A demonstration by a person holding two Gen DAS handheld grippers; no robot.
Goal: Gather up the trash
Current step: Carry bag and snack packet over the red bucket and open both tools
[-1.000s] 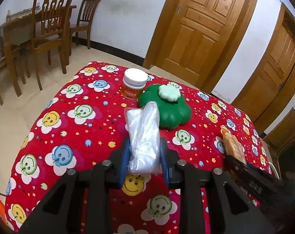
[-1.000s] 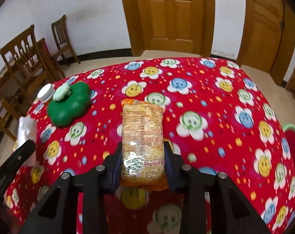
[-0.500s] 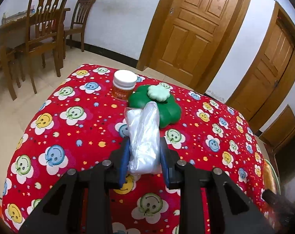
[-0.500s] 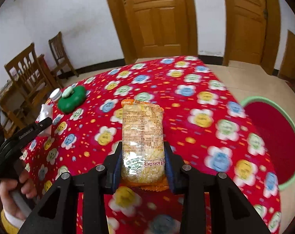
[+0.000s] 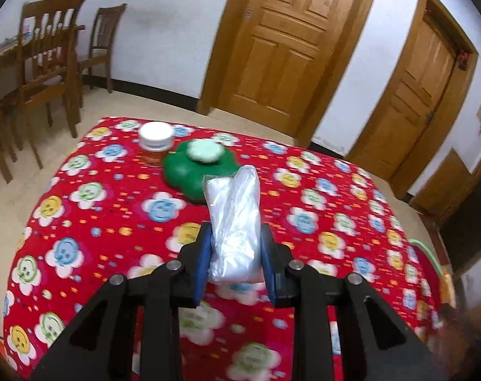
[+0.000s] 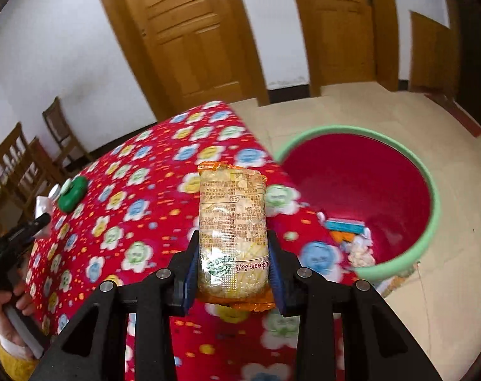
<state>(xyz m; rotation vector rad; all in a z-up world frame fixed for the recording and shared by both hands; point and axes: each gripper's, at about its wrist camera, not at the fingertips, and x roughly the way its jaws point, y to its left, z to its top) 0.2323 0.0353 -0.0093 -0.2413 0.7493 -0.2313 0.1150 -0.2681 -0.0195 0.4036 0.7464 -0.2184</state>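
left hand-held gripper [image 5: 235, 265] pinching a crumpled clear plastic bag [image 5: 235, 219], tilting down over the red flowered surface [image 5: 91, 209] | right hand-held gripper [image 6: 233, 271] clamping a noodle packet [image 6: 232, 222] upright between its pads, angling down near the surface's edge, beside a green-rimmed red bin [image 6: 430, 190] on the floor

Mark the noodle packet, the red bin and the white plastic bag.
noodle packet [image 6: 233, 222], right wrist view, middle of its printed face.
red bin [image 6: 430, 190], right wrist view, green rim on its right side.
white plastic bag [image 5: 235, 222], left wrist view, middle of the crumpled plastic.
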